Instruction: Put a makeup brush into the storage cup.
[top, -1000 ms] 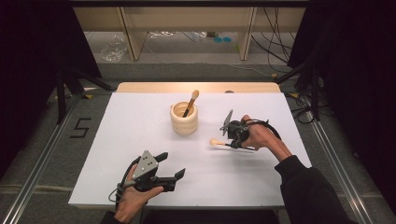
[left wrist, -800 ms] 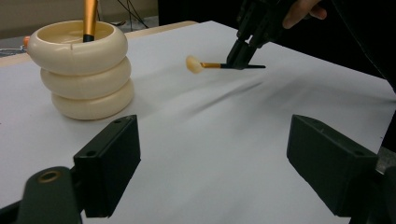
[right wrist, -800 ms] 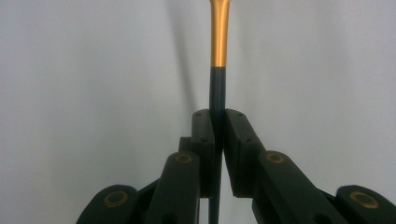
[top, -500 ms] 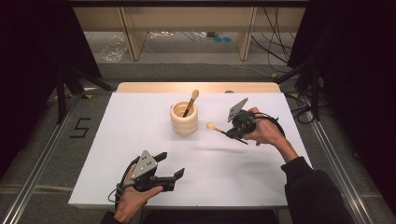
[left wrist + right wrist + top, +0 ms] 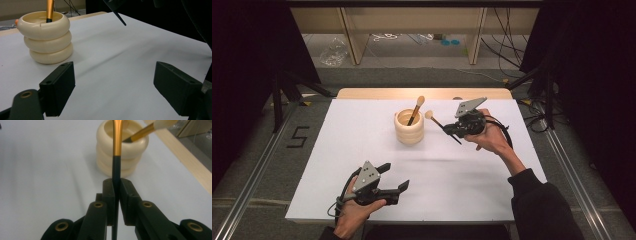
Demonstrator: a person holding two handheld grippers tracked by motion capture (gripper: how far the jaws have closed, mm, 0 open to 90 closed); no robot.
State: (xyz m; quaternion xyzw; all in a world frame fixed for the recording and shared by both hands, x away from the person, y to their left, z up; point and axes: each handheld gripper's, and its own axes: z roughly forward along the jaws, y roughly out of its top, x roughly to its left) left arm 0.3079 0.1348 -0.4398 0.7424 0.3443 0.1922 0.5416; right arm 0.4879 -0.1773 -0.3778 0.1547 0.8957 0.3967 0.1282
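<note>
Since the earlier frames we have lifted the right gripper (image 5: 451, 131) off the sheet and carried it up and left in the high view, so it now hangs just right of the cup (image 5: 408, 127) at centre frame. Its jaws are pressed tight on the dark handle of a brush (image 5: 116, 157), which has come up with it; the pale head (image 5: 429, 114) now points toward the cup's rim, near but apart from it. The left gripper (image 5: 393, 176) sits where it was, low and left of centre, jaws spread wide over the bare white sheet (image 5: 472, 185) with nothing between them.

A second brush (image 5: 416, 108) stands tilted inside the cup, its lower end hidden by the wall. In the right gripper view the held brush's head is cut off at the top edge. In the left gripper view we see just the dark handle tip (image 5: 119, 17) at the top.
</note>
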